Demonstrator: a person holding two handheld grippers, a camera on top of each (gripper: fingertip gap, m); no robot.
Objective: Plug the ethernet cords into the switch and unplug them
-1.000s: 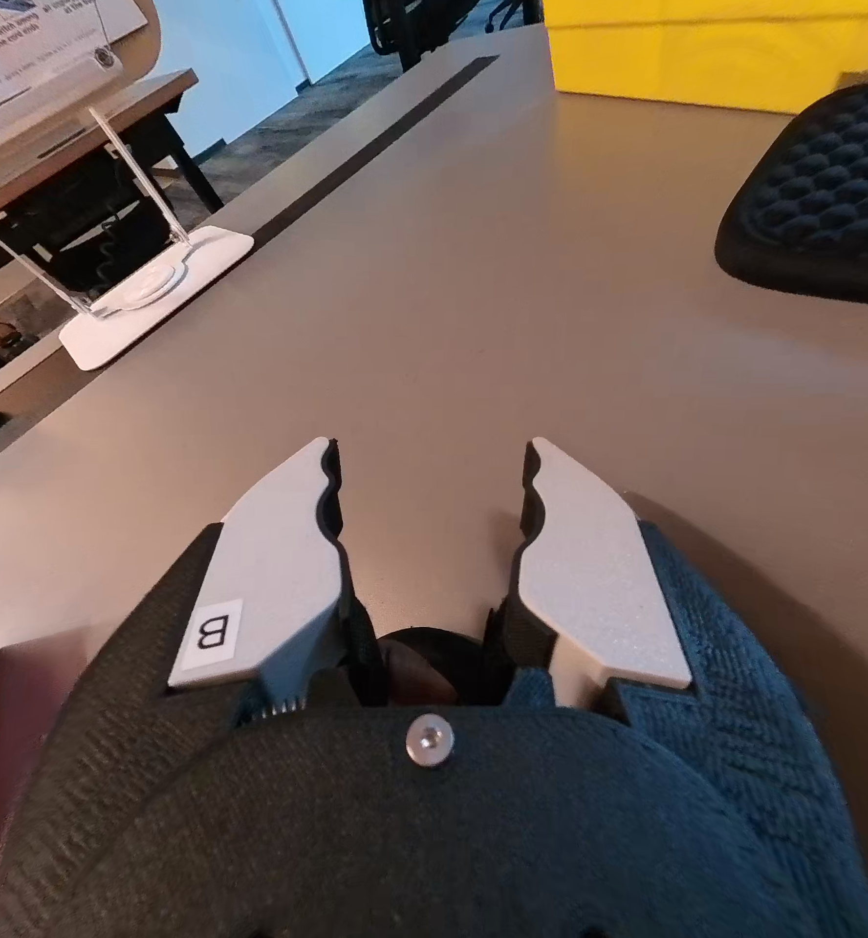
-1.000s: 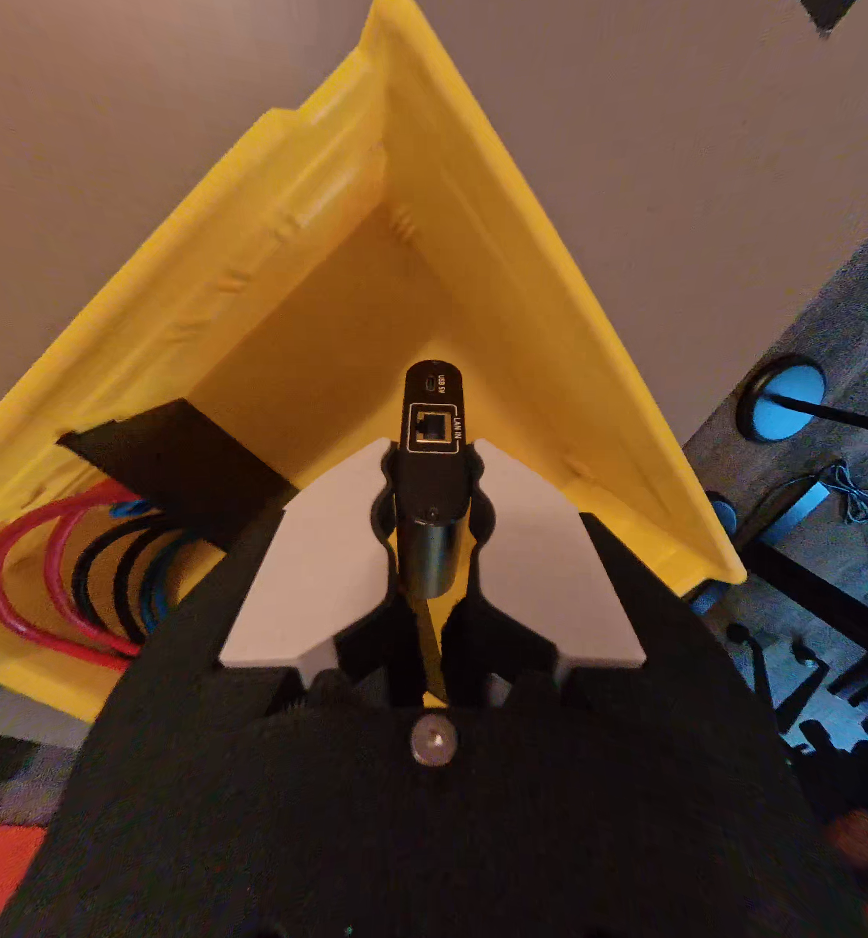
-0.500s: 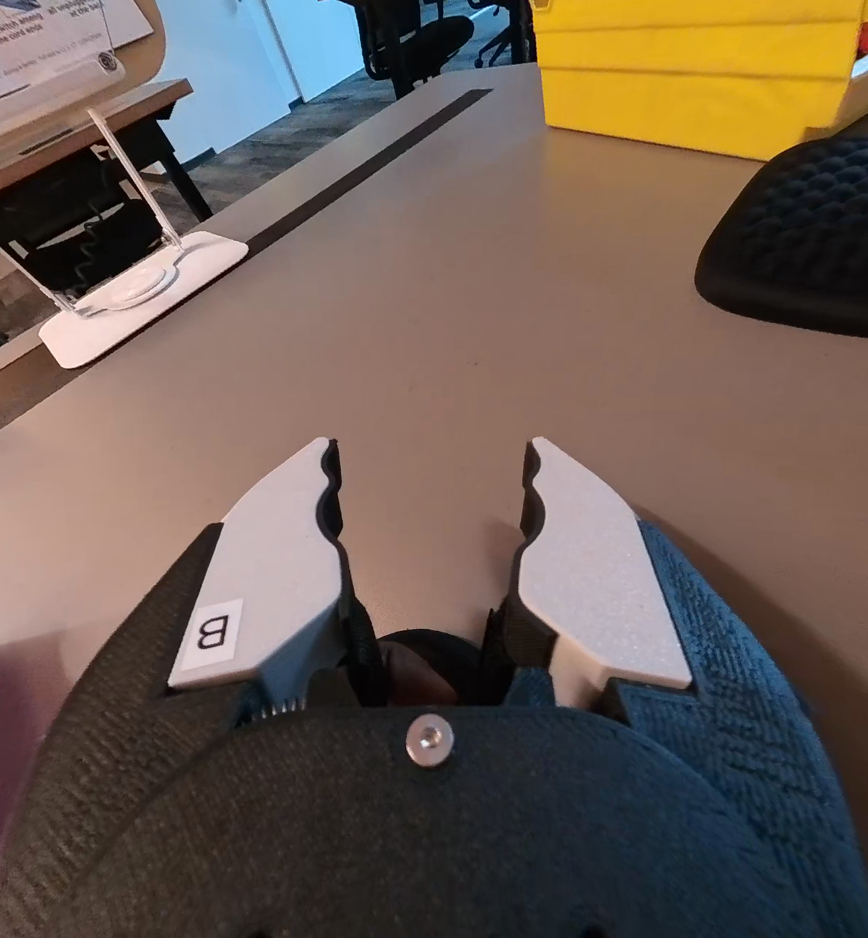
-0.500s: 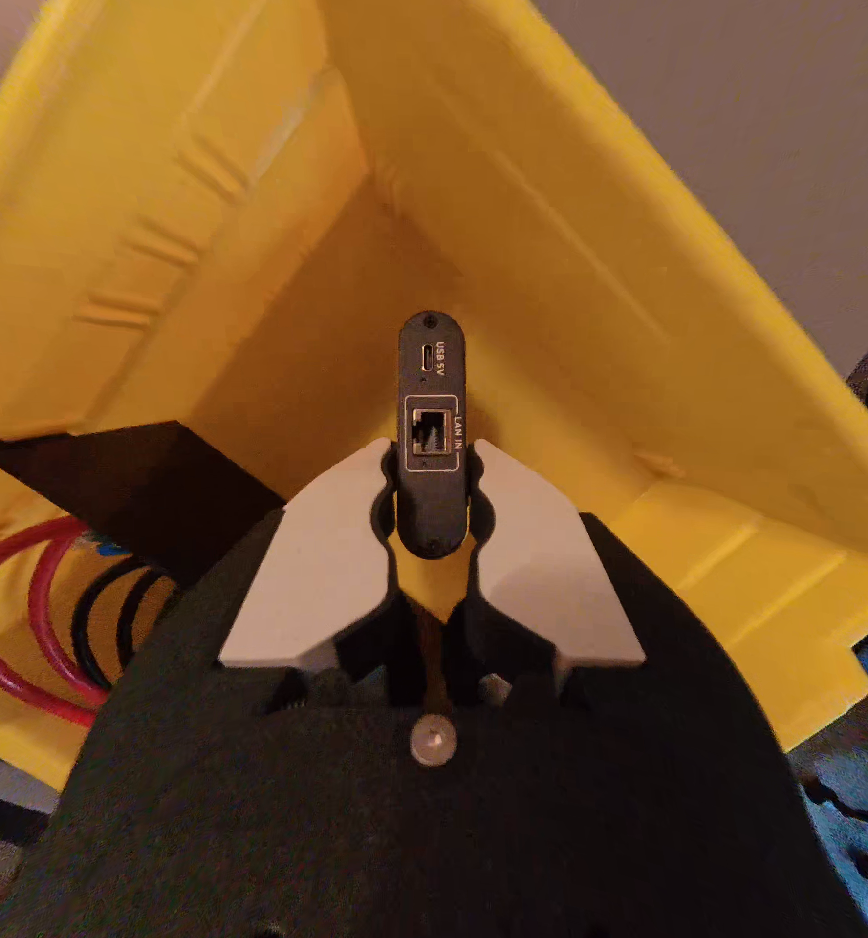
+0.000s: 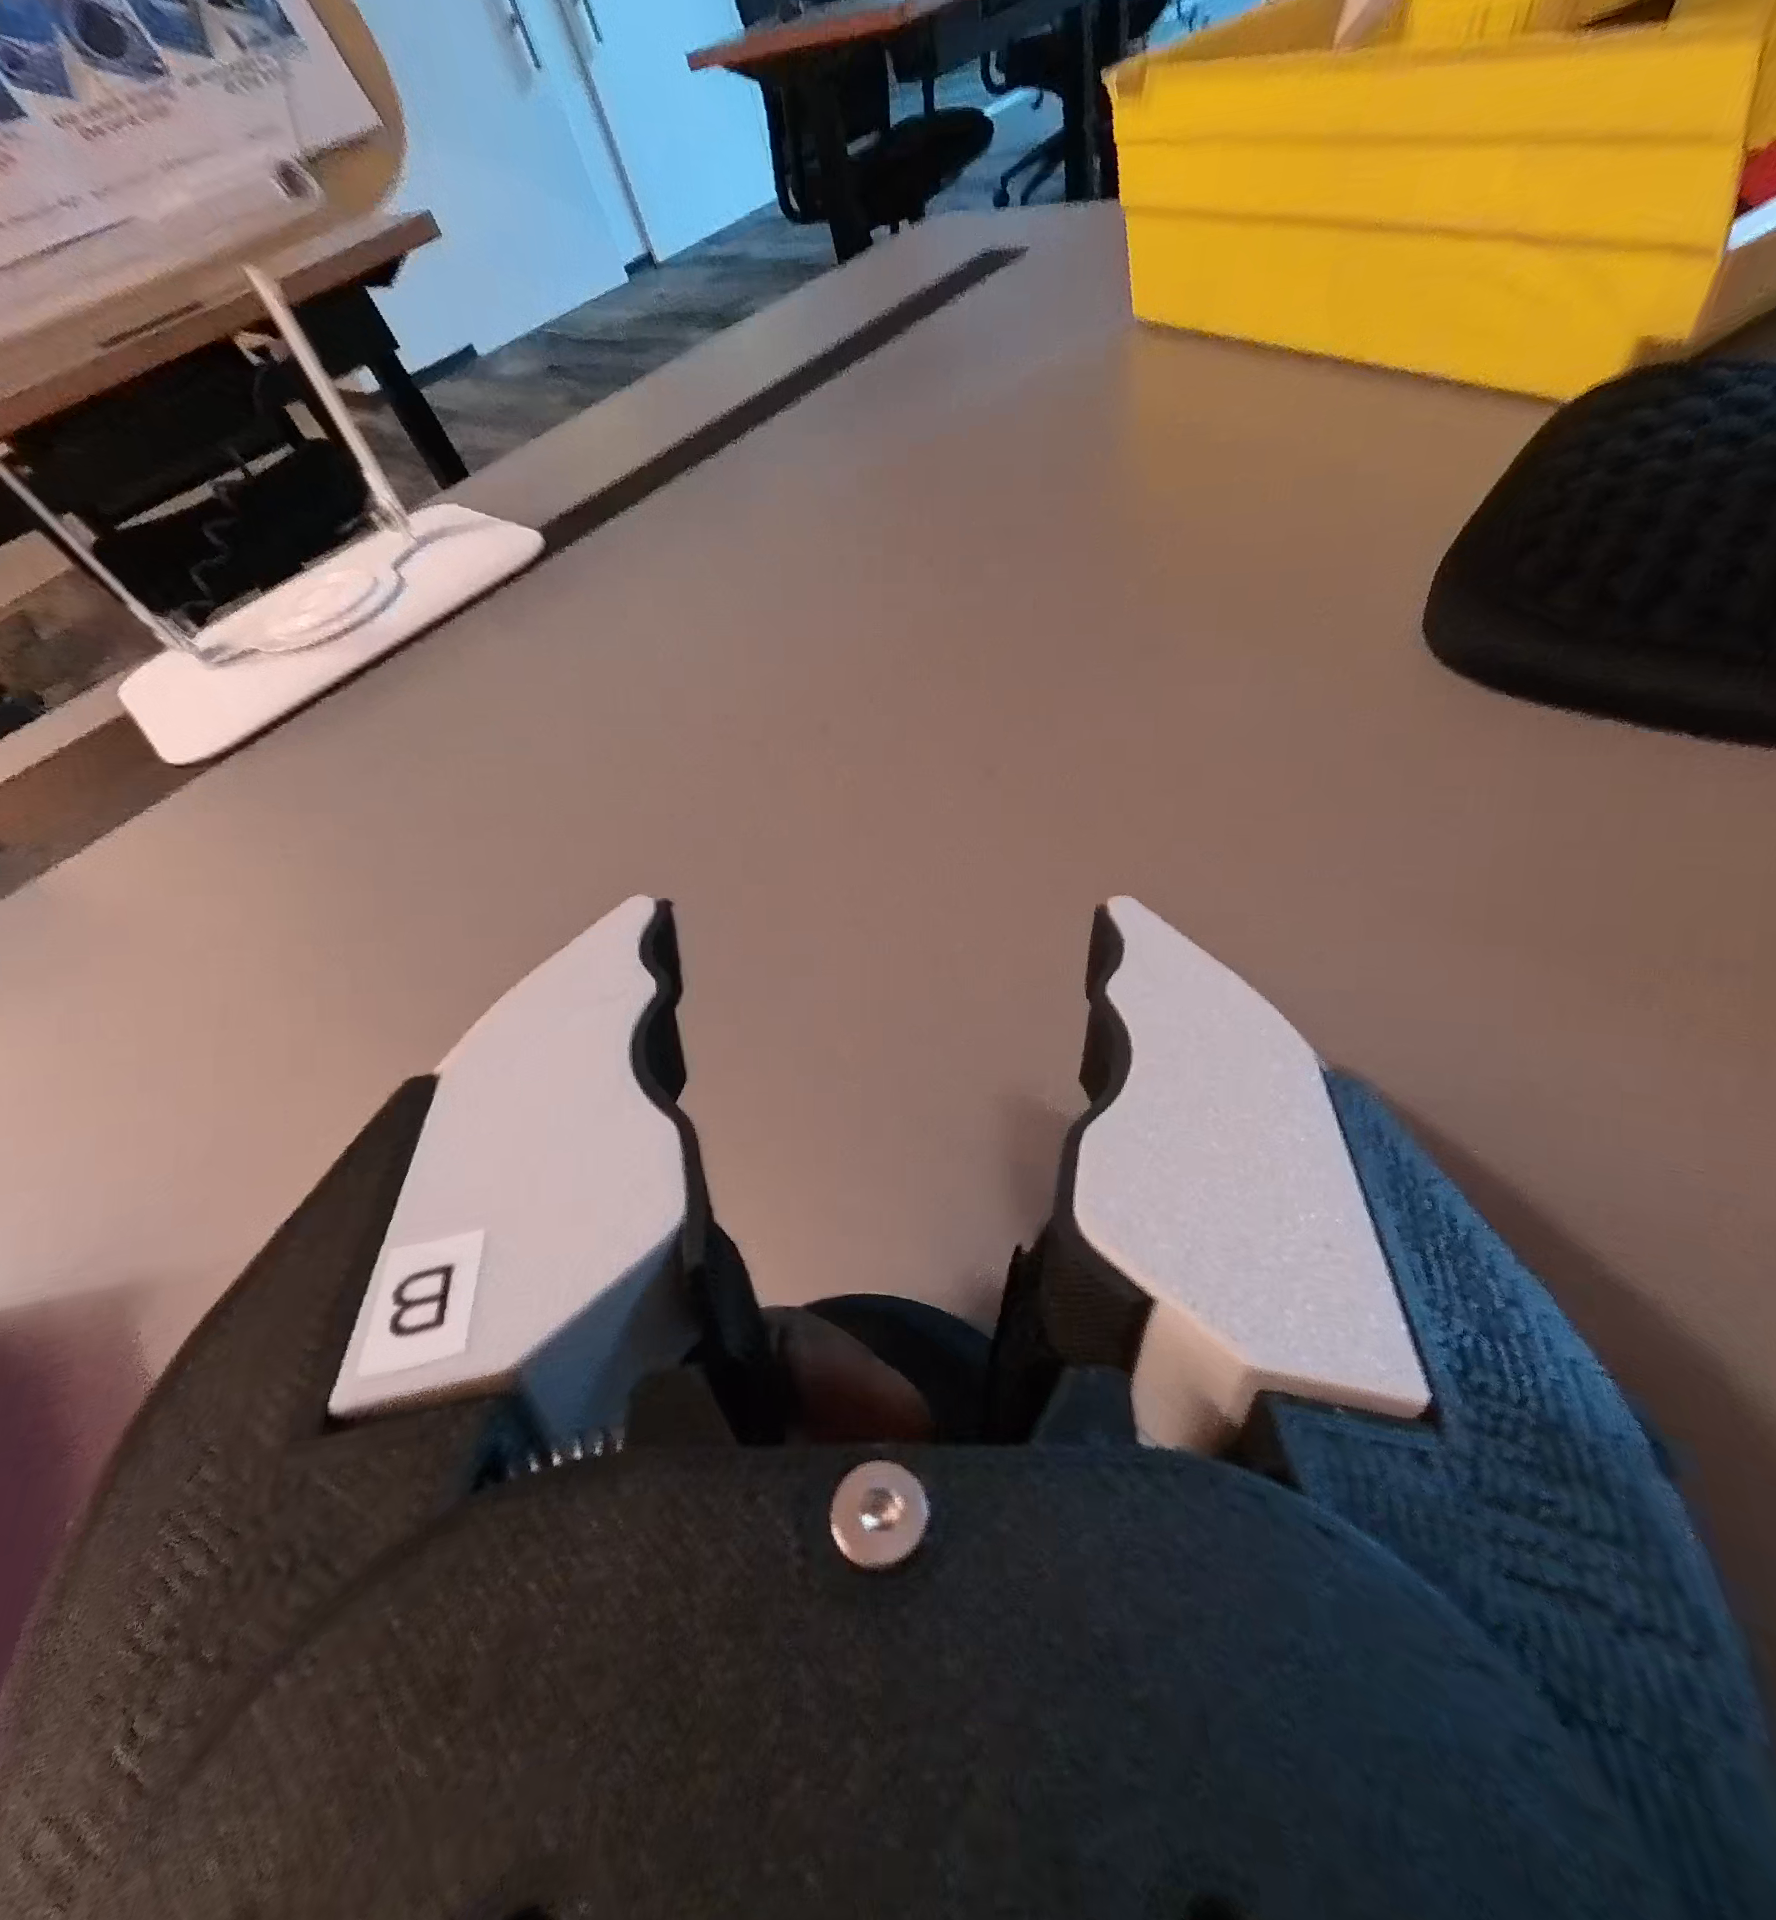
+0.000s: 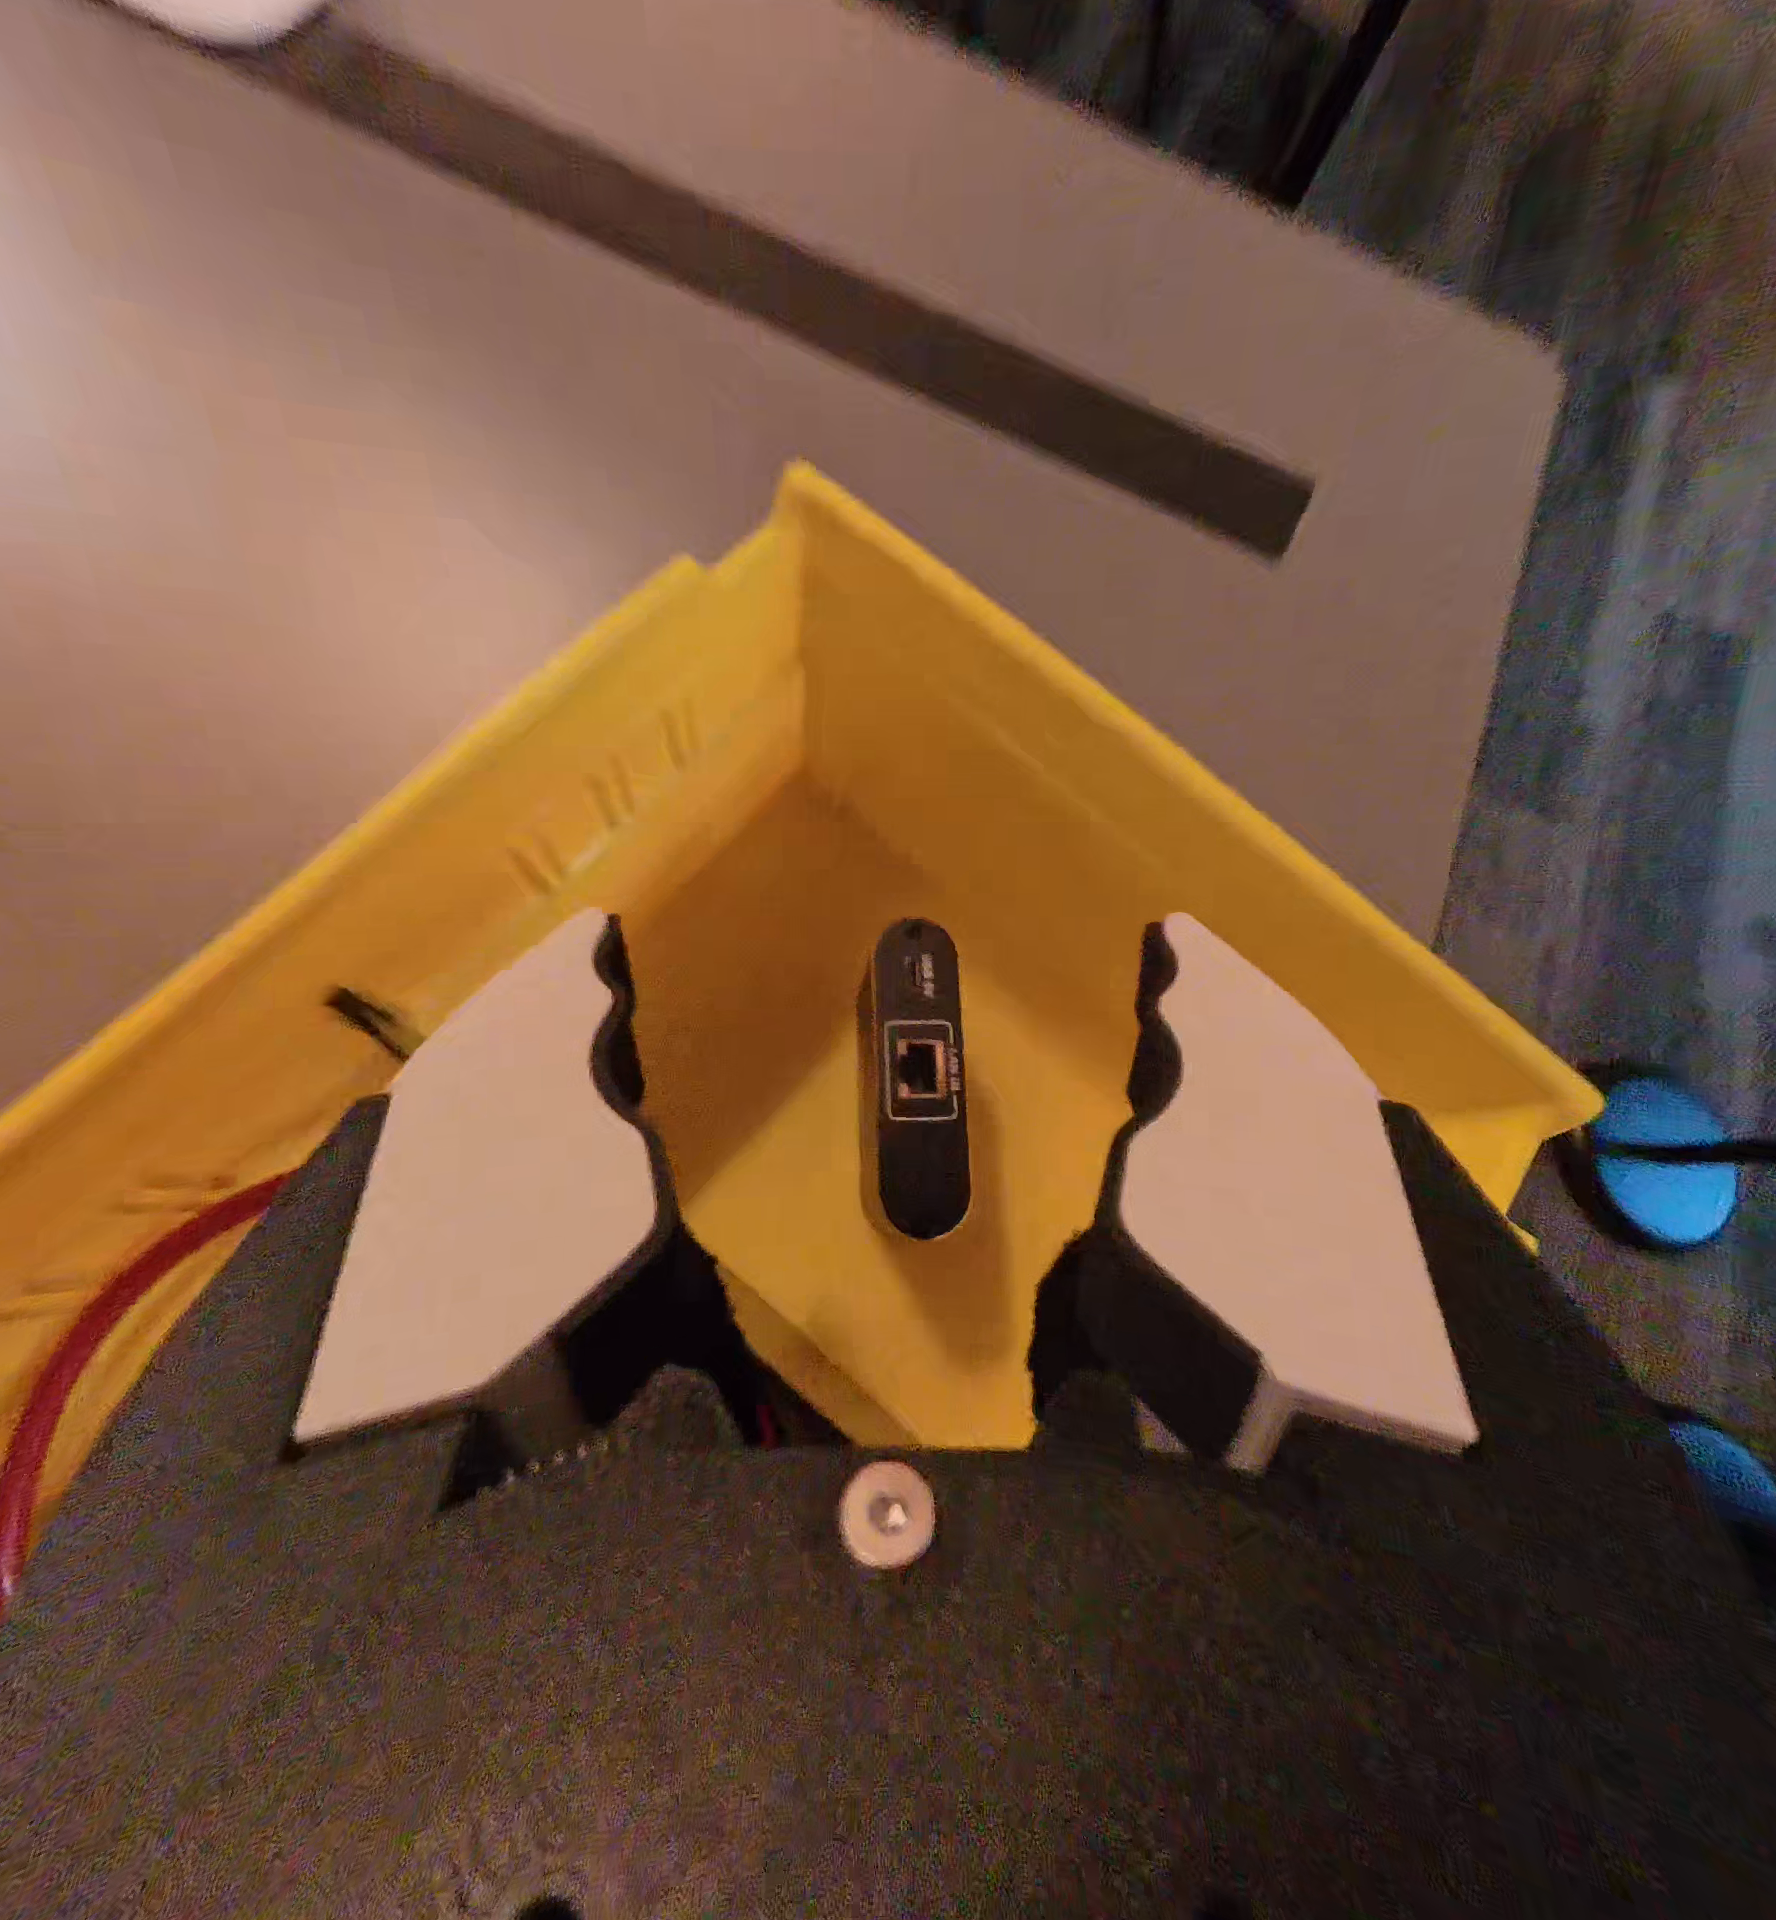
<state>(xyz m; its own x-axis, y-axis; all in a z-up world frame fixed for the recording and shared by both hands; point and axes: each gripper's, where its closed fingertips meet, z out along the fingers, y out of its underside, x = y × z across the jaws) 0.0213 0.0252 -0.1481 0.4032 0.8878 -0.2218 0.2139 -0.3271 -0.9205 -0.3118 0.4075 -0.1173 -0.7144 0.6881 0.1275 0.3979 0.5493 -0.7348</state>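
In the right wrist view, the small black switch (image 6: 920, 1081) stands on end in the corner of a yellow bin (image 6: 1019, 748), port face toward the camera. My right gripper (image 6: 879, 925) is open and empty above it, its fingers apart on either side and not touching it. A red ethernet cord (image 6: 53, 1392) curves along the bin's left side. In the left wrist view, my left gripper (image 5: 884, 914) is open and empty, low over the brown table (image 5: 863, 644). The yellow bin (image 5: 1383, 187) stands at the far right there.
A black textured pad (image 5: 1673, 551) lies on the table at right. A white base with a clear sign stand (image 5: 333, 623) sits at the table's left edge. A dark strip (image 5: 790, 384) runs along the table. The table edge and floor lie right of the bin (image 6: 1673, 623). Some 50 cm of space lies between my two pairs of fingers. The small black switch (image 6: 920, 1081) lies some 6 cm from my right tips, 50 cm from my left tips.
My right gripper has opened and let go of the switch, which now stands in the bin corner; the gripper has pulled back. My left gripper has tilted up a little and stays open.
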